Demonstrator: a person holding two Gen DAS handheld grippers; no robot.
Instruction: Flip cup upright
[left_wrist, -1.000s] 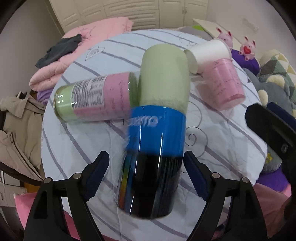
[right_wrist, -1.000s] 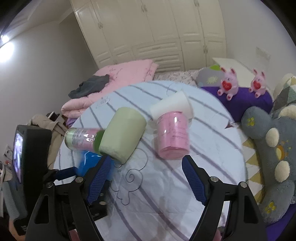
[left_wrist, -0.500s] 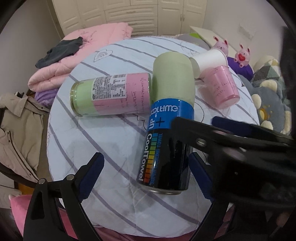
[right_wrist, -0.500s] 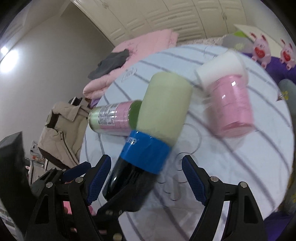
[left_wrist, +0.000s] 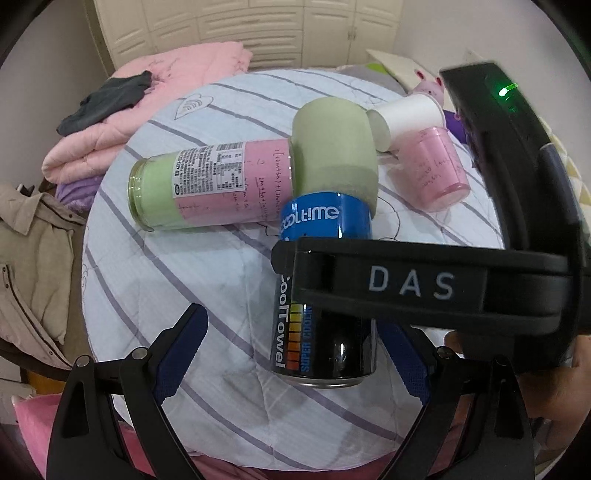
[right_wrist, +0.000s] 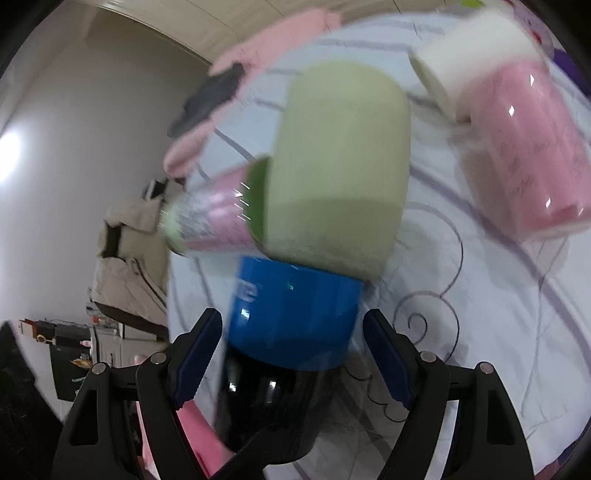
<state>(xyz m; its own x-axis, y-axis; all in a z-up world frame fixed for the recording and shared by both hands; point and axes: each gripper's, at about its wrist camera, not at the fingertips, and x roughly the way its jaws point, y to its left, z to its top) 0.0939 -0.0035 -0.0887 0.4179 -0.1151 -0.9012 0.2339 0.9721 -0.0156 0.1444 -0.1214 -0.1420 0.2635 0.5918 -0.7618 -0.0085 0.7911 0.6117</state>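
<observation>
A black and blue "CoolTime" can-shaped cup (left_wrist: 325, 295) lies on its side on the striped round table (left_wrist: 184, 288), its far end against a pale green cup (left_wrist: 334, 147). My left gripper (left_wrist: 291, 354) is open, its fingers on either side of the cup's near end without touching. My right gripper (right_wrist: 291, 354) is open and straddles the same cup (right_wrist: 291, 321) at its blue band; its body (left_wrist: 424, 284) crosses over the cup in the left wrist view.
A pink and green jar (left_wrist: 207, 188) lies on its side at the left. A pink cup (left_wrist: 436, 170) and a white paper cup (left_wrist: 410, 118) lie at the right. Pink bedding (left_wrist: 166, 96) lies behind the table, and a beige coat (left_wrist: 29, 258) is at the left.
My right gripper has swung in from the right and moved over the black and blue cup, which now sits between its open fingers. My left gripper has drawn back slightly.
</observation>
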